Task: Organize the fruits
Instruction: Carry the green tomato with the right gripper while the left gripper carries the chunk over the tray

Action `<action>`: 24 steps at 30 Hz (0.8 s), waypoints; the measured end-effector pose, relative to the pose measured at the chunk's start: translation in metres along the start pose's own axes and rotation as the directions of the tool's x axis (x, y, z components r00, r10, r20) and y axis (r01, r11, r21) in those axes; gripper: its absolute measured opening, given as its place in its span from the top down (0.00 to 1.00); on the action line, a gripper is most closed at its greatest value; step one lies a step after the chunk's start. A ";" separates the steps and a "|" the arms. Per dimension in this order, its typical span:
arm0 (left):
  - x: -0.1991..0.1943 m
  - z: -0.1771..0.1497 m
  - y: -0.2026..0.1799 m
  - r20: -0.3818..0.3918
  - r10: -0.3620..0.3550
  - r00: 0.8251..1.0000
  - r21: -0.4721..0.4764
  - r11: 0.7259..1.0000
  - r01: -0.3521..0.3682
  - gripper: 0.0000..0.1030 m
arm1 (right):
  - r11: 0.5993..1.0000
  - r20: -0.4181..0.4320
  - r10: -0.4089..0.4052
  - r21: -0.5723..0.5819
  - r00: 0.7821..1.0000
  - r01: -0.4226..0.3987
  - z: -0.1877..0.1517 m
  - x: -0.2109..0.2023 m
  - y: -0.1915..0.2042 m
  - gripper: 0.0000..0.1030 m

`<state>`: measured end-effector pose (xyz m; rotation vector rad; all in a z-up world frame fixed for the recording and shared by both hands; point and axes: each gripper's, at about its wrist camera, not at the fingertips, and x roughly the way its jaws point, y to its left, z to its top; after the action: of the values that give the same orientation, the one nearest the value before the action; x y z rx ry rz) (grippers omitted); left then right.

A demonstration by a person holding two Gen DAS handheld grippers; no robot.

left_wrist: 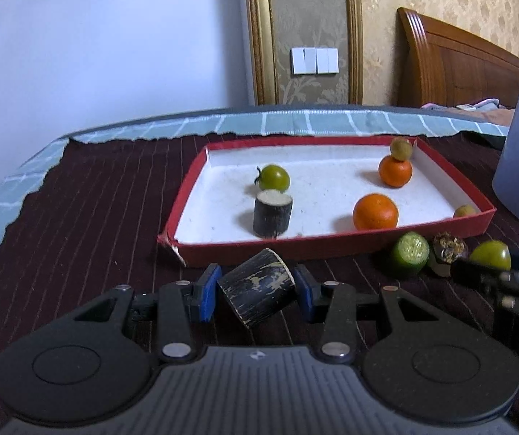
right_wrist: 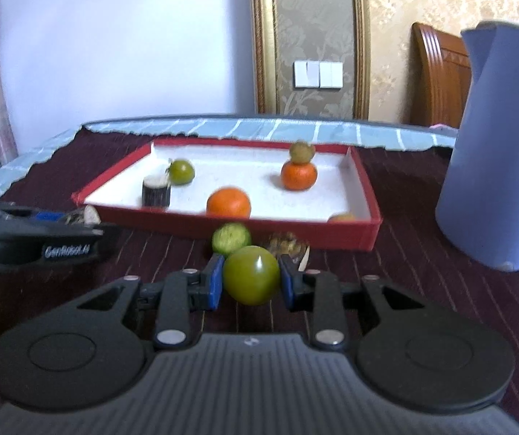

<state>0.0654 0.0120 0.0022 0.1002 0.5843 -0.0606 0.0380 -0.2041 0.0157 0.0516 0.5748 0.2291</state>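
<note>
1. Left wrist view: your left tongs [left_wrist: 256, 291] are sitting partly open around a tilted dark sugarcane chunk [left_wrist: 256, 295]; whether the blue pads are gripping it, you cannot tell. It is lying on the desk [left_wrist: 78, 217], just near of the red tray [left_wrist: 332, 246].
2. Right wrist view: your right tongs [right_wrist: 249, 281] are closing snugly on a green tomato [right_wrist: 250, 274], near of the tray holding two oranges [right_wrist: 228, 203].

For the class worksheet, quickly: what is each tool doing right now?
Left tool: closed on the dark sugarcane piece.
Right tool: closed on the green tomato.
</note>
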 end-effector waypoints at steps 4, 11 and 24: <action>-0.001 0.005 -0.001 0.009 -0.008 1.000 0.009 1.000 0.008 0.58 | 1.000 0.024 -0.012 0.015 1.000 0.012 0.012 0.000 -0.003 0.70; 0.001 0.009 -0.004 0.010 -0.010 1.000 0.017 1.000 0.010 0.58 | 0.999 0.029 -0.021 0.028 0.999 0.020 0.019 0.004 -0.006 0.70; 0.002 0.018 -0.008 0.024 -0.014 1.000 0.026 1.000 0.014 0.58 | 0.999 0.024 -0.026 0.032 0.999 0.026 0.022 0.009 -0.011 0.70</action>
<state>0.0757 0.0015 0.0155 0.1204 0.5606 -0.0831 0.0599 -0.2122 0.0283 0.0772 0.5543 0.1939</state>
